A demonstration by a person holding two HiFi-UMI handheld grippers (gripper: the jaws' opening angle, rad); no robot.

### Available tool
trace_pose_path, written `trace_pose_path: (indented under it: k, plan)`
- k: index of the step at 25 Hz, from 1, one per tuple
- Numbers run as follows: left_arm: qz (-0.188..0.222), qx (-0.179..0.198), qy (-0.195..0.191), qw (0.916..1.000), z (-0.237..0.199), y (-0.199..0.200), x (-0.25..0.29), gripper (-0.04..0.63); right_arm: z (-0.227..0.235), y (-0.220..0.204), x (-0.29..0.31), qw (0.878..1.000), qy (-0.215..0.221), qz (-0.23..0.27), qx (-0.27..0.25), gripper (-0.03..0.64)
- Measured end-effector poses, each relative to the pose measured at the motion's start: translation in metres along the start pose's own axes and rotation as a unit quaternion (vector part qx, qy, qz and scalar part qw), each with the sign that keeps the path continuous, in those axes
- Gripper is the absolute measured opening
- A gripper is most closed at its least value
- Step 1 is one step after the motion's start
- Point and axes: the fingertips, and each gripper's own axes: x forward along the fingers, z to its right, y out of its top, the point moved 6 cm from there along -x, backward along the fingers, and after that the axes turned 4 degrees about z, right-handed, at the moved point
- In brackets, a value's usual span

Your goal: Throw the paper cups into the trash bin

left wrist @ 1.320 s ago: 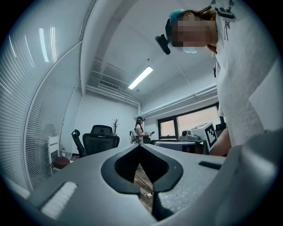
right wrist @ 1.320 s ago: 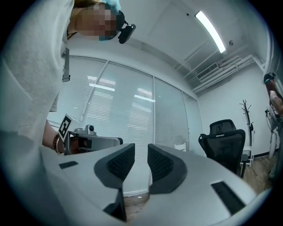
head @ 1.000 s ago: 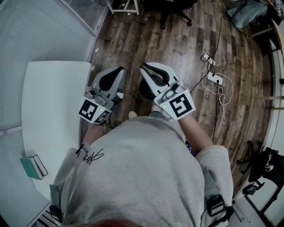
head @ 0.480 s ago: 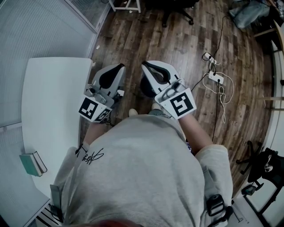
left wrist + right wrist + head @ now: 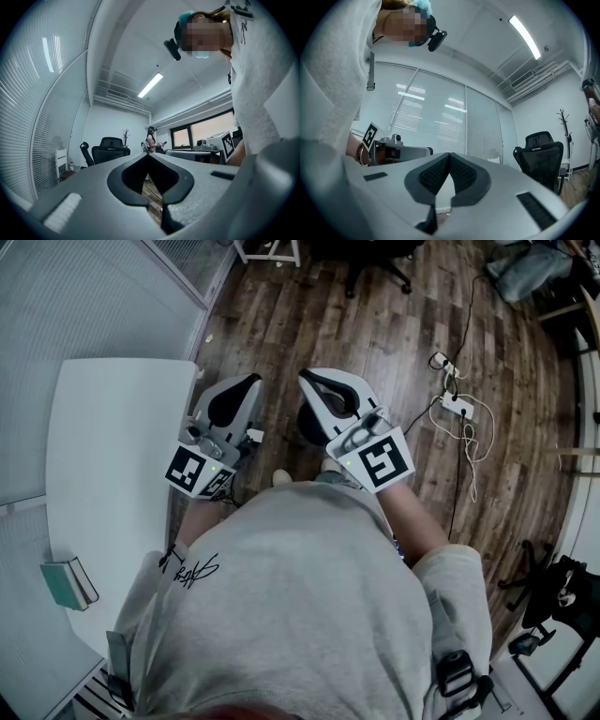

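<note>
Wooden plank floor (image 5: 375, 324) lies open ahead. A white table (image 5: 103, 474) edges the left gripper (image 5: 251, 382), and a dark round bin (image 5: 307, 432) sits under the right gripper (image 5: 306, 381). Left gripper view: smooth jaws together, empty. Right gripper view: ribbed pads (image 5: 436, 174) closed, empty.

The person's torso (image 5: 300, 606) is covering the near corner of the worktop (image 5: 112, 474), and a dark round thing (image 5: 305, 430) right of the worktop is hiding mostly behind the right gripper (image 5: 307, 382), unidentifiable.
</note>
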Motion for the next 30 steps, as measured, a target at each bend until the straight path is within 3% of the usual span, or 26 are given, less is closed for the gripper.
trace_pose_path:
  k: [30]
  plan:
    - [0.006,0.004,0.011,0.9999,-0.0031,0.0065,-0.0015,-0.006,-0.0031,0.0053,0.0065,1.0,0.013,-0.01,-0.004,0.009]
